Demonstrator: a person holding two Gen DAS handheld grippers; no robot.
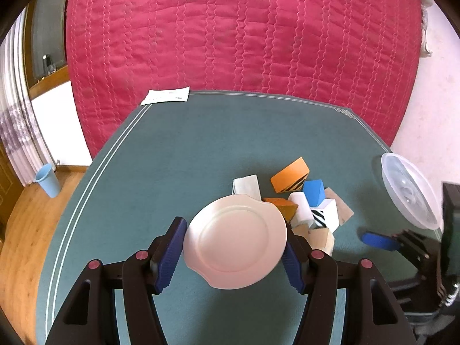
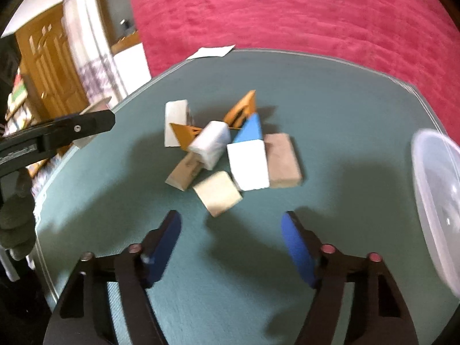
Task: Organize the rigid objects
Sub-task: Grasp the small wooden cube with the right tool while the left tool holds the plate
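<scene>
My left gripper (image 1: 234,254) is shut on a white plate (image 1: 235,241), held by its edges above the green table. Behind the plate lies a pile of blocks (image 1: 302,201): orange, blue, white, striped and tan. In the right wrist view the same pile of blocks (image 2: 230,149) lies ahead of my right gripper (image 2: 231,247), which is open and empty, a short way in front of a tan block (image 2: 217,192). One blue fingertip (image 1: 378,241) of the right gripper shows in the left wrist view at the right.
A clear plastic bowl (image 1: 408,189) stands at the table's right edge; it also shows in the right wrist view (image 2: 437,198). A white paper (image 1: 166,95) lies at the far table edge. A red quilt (image 1: 235,28) lies beyond. A blue cup (image 1: 48,179) stands on the floor at left.
</scene>
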